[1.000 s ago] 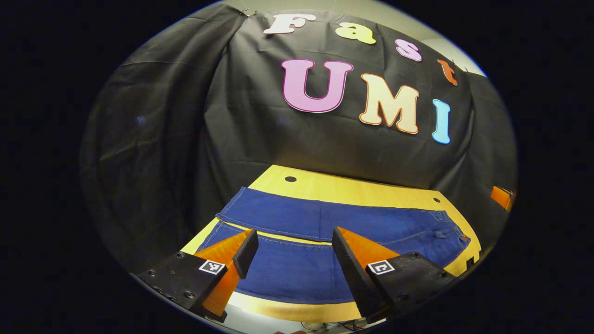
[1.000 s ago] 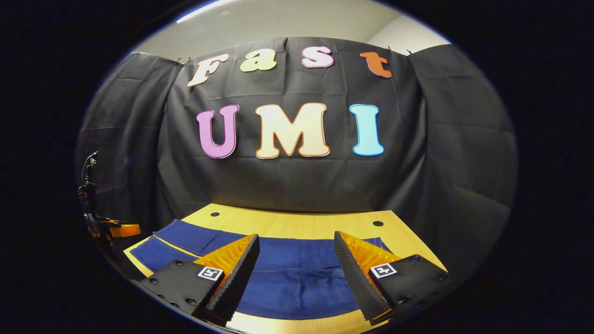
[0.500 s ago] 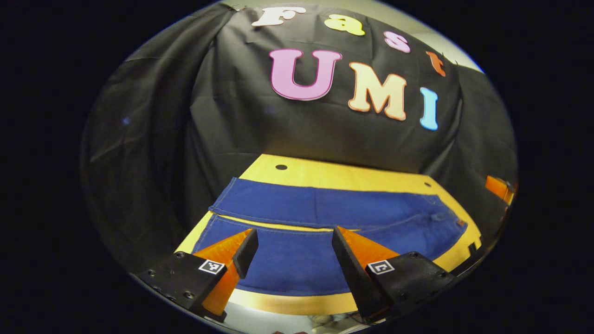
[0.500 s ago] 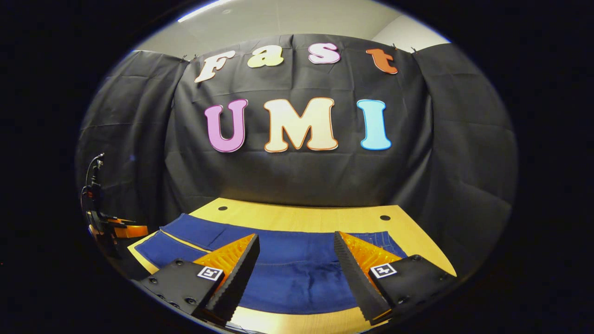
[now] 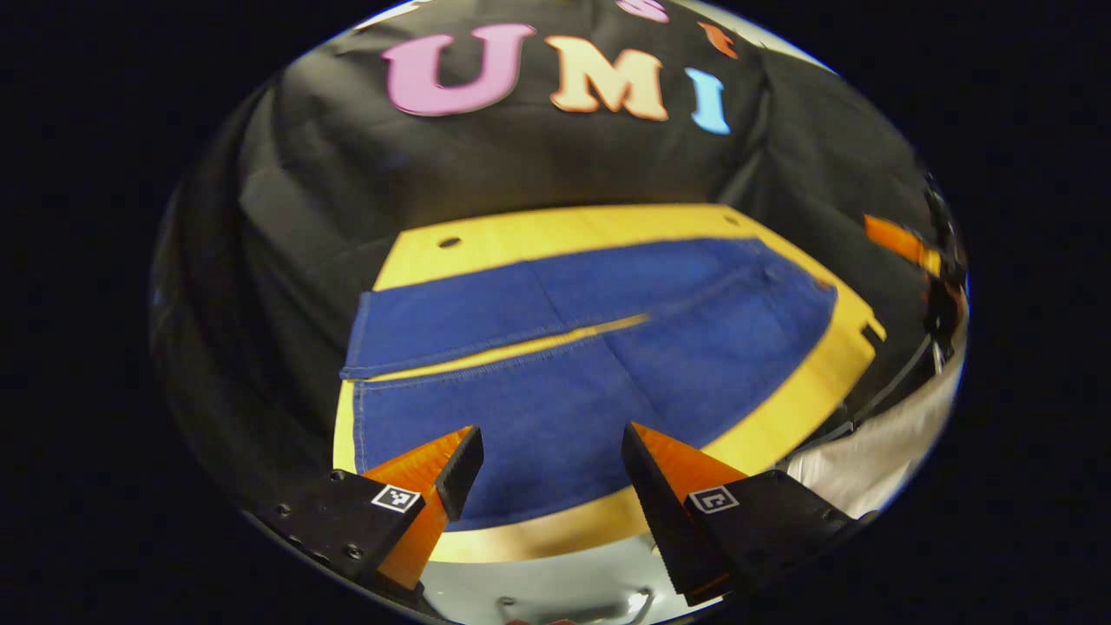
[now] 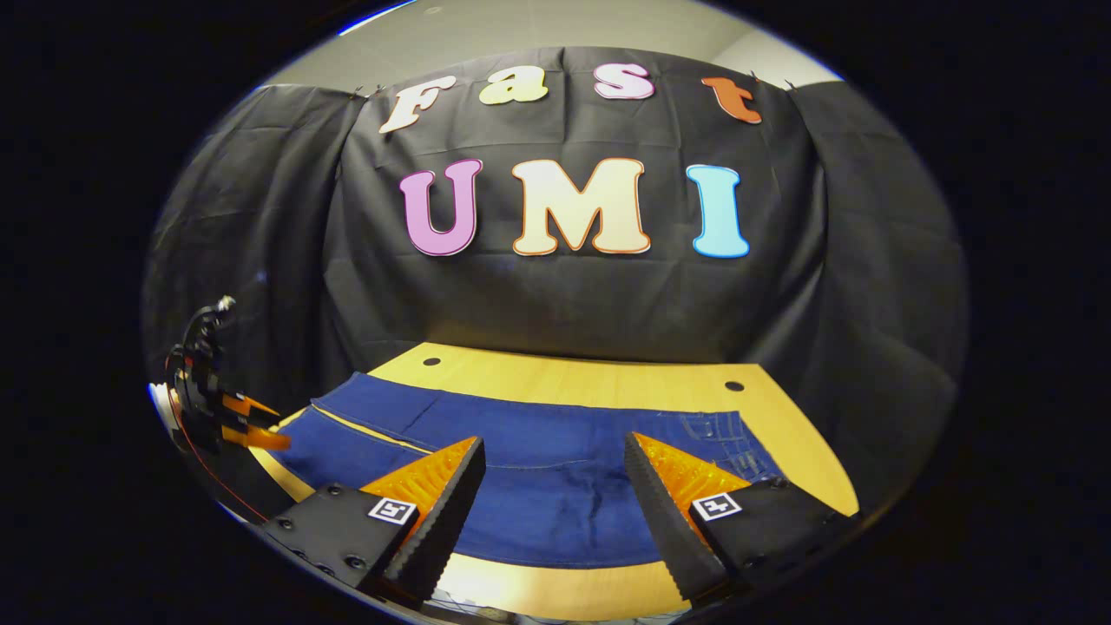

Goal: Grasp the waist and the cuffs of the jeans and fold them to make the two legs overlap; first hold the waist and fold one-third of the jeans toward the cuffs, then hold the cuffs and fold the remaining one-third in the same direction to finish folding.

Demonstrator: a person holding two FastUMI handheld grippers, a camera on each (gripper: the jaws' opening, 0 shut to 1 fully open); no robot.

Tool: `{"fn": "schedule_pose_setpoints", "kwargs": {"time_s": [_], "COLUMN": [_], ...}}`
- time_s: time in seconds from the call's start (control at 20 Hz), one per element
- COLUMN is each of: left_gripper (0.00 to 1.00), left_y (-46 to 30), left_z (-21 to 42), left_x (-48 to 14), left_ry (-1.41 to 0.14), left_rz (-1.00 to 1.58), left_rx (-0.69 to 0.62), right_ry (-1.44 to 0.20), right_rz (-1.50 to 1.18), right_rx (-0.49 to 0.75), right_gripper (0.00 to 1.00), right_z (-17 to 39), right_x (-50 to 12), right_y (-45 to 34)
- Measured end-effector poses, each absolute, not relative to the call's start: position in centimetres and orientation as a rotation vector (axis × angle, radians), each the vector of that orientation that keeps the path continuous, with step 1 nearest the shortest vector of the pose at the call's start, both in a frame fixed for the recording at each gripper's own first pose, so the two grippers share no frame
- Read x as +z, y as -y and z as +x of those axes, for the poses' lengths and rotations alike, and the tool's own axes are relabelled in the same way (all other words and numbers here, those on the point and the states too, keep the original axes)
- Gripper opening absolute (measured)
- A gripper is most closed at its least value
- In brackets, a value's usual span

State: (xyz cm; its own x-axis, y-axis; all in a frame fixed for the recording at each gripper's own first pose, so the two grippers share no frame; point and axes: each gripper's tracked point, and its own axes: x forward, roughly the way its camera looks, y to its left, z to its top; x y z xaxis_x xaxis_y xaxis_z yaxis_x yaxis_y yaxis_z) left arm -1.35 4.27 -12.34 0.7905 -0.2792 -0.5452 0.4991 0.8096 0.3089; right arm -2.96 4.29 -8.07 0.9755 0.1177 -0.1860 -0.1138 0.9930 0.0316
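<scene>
Dark blue jeans lie flat across a yellow wooden table, both legs spread side by side with a thin strip of table between them. In the left gripper view the cuffs are at the left and the waist at the far right. My left gripper hovers open above the near leg by the table's front edge, holding nothing. In the right gripper view the jeans show their waist and pocket at the right. My right gripper is open above the seat area. The left gripper appears far left there.
Black cloth walls stand close behind and beside the table. Two small round holes sit near the table's back edge. A pale surface and a metal bar lie below the front edge in the left gripper view.
The left gripper has tilted down and swung, so the table and jeans now sit higher and larger in its view. The right gripper has dipped slightly toward the jeans. Both stay open.
</scene>
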Motion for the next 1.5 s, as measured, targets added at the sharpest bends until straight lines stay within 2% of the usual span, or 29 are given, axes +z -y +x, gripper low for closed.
{"fn": "schedule_pose_setpoints", "kwargs": {"time_s": [0.4, 0.45, 0.55, 0.75, 1.05, 1.1, 1.15, 1.35, 1.4, 1.45, 1.5], "left_gripper": [0.96, 0.92, 0.95, 0.93, 0.95, 0.99, 0.96, 0.93, 0.92, 0.9, 0.78], "left_y": [-8.7, -8.9, -9.2, -9.1, -9.0, -8.8, -8.7, -8.4, -8.5, -8.3, -8.0], "left_z": [-1.8, -2.1, -2.2, -2.0, -1.9, -2.0, -2.1, -2.3, -2.4, -2.3, -2.2], "left_x": [-17.5, -18.1, -18.7, -20.0, -20.3, -20.3, -20.3, -20.4, -20.5, -20.4, -20.3], "left_ry": [-0.803, -0.833, -0.889, -0.916, -0.964, -0.976, -0.983, -0.969, -0.97, -0.967, -0.958], "left_rz": [0.72, 0.729, 0.733, 0.794, 0.835, 0.839, 0.845, 0.845, 0.84, 0.834, 0.819], "left_rx": [-0.561, -0.576, -0.583, -0.594, -0.598, -0.592, -0.59, -0.588, -0.585, -0.576, -0.57], "right_ry": [-0.214, -0.212, -0.214, -0.234, -0.268, -0.272, -0.277, -0.298, -0.303, -0.306, -0.307], "right_rz": [0.116, 0.121, 0.096, 0.056, 0.065, 0.059, 0.056, 0.064, 0.069, 0.071, 0.069], "right_rx": [0.006, -0.015, -0.047, -0.066, -0.054, -0.053, -0.048, -0.026, -0.018, -0.011, -0.004], "right_gripper": [0.98, 0.98, 0.98, 0.98, 0.99, 0.98, 0.98, 0.98, 0.94, 0.98, 0.94], "right_z": [-3.0, -3.1, -3.3, -3.8, -3.4, -3.4, -3.3, -2.6, -2.3, -2.1, -1.9], "right_x": [-8.8, -8.9, -9.1, -9.9, -11.4, -11.6, -11.9, -12.9, -13.0, -13.1, -13.1], "right_y": [0.0, 0.7, 1.9, 2.6, 1.6, 1.6, 1.4, 0.5, 0.2, -0.1, -0.3]}}
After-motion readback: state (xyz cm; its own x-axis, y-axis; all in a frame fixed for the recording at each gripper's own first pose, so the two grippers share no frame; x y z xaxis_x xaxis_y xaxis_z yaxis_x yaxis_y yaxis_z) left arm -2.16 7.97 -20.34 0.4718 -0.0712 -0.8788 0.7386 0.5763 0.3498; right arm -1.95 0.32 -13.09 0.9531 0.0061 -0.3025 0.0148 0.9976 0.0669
